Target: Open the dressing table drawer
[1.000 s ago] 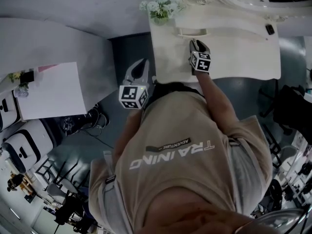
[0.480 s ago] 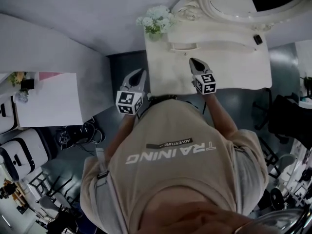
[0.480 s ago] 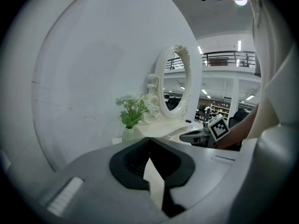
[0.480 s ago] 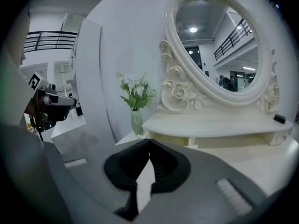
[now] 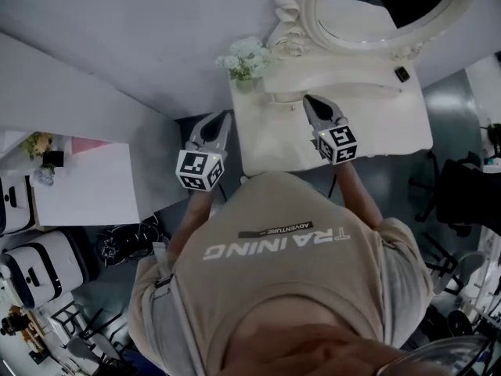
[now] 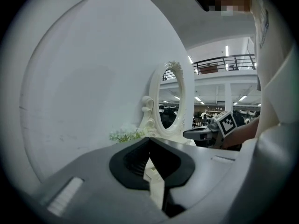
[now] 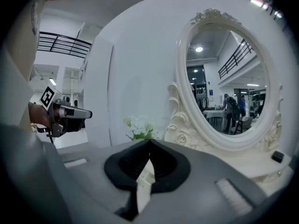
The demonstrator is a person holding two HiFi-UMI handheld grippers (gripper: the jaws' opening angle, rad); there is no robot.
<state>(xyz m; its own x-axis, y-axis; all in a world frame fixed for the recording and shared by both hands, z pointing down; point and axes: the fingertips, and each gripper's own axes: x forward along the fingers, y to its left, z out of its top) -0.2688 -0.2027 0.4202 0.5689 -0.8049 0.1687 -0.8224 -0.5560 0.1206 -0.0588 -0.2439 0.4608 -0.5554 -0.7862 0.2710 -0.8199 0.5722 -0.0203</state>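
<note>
The white dressing table (image 5: 368, 120) stands at the top of the head view under its oval mirror (image 5: 376, 10). A pale handle-like shape (image 5: 283, 96) lies on its low drawer strip; whether the drawer is open I cannot tell. My right gripper (image 5: 308, 100) hovers over the tabletop just right of that shape, shut and empty (image 7: 149, 141). My left gripper (image 5: 225, 116) hangs off the table's left edge, shut with nothing in it (image 6: 149, 140). Each gripper view catches the other gripper in the air, the right gripper (image 6: 205, 133) and the left gripper (image 7: 70, 113).
White flowers (image 5: 244, 57) stand at the table's back left corner, and a small dark object (image 5: 401, 74) lies at its back right. A white curved wall (image 5: 117, 61) runs along the left. A second white table (image 5: 86, 186) sits at left, a black chair (image 5: 470, 190) at right.
Both grippers have risen, the right one more, lifting off the tabletop near the handle. The head view has tipped up and shows more of the mirror.
</note>
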